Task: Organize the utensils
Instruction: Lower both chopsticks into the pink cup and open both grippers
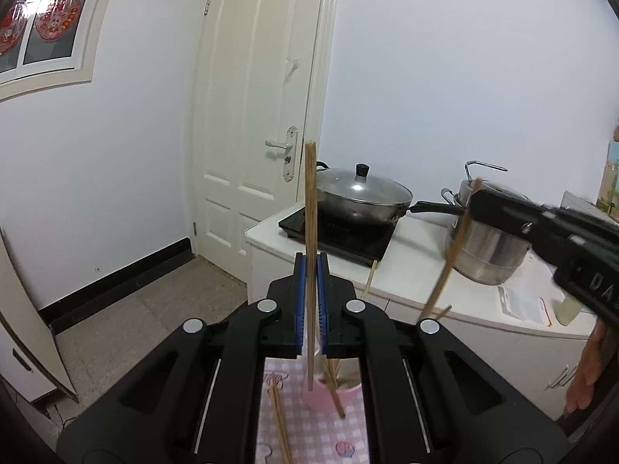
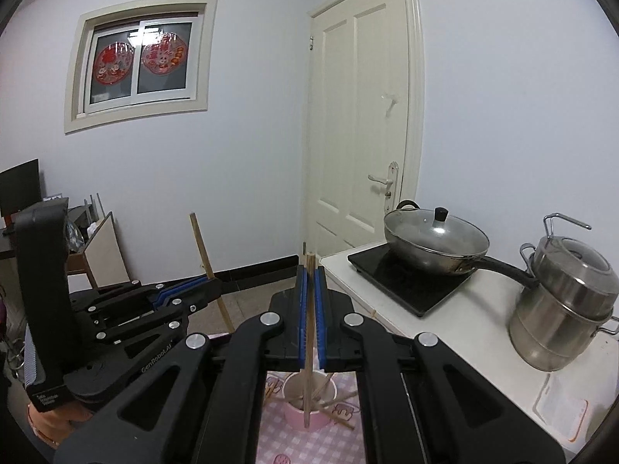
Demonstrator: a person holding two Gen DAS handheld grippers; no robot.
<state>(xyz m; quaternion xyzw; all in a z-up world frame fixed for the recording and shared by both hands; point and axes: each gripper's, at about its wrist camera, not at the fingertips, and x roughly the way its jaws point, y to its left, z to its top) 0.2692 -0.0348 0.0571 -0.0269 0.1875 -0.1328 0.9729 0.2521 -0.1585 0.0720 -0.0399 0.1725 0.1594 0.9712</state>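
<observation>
My left gripper [image 1: 310,259] is shut on a wooden chopstick [image 1: 309,193] that stands upright, its lower end hanging over a pink cup [image 1: 321,402]. The cup holds a few more chopsticks and sits on a pink checked cloth [image 1: 348,433]. Two loose chopsticks [image 1: 280,421] lie on the cloth to its left. My right gripper [image 2: 310,270] is shut on another upright chopstick [image 2: 305,386] above the same cup [image 2: 294,413]. Each gripper shows in the other's view: the right gripper [image 1: 474,201] with its slanted stick [image 1: 448,263], the left gripper [image 2: 211,282] with its stick [image 2: 201,243].
A white counter [image 1: 418,270] beyond the cloth carries an induction hob with a lidded wok [image 1: 359,197], a steel stacked pot [image 1: 487,247] and a paper card [image 1: 526,305]. One chopstick [image 1: 370,278] leans at the counter's edge. A closed door [image 1: 255,116] stands behind.
</observation>
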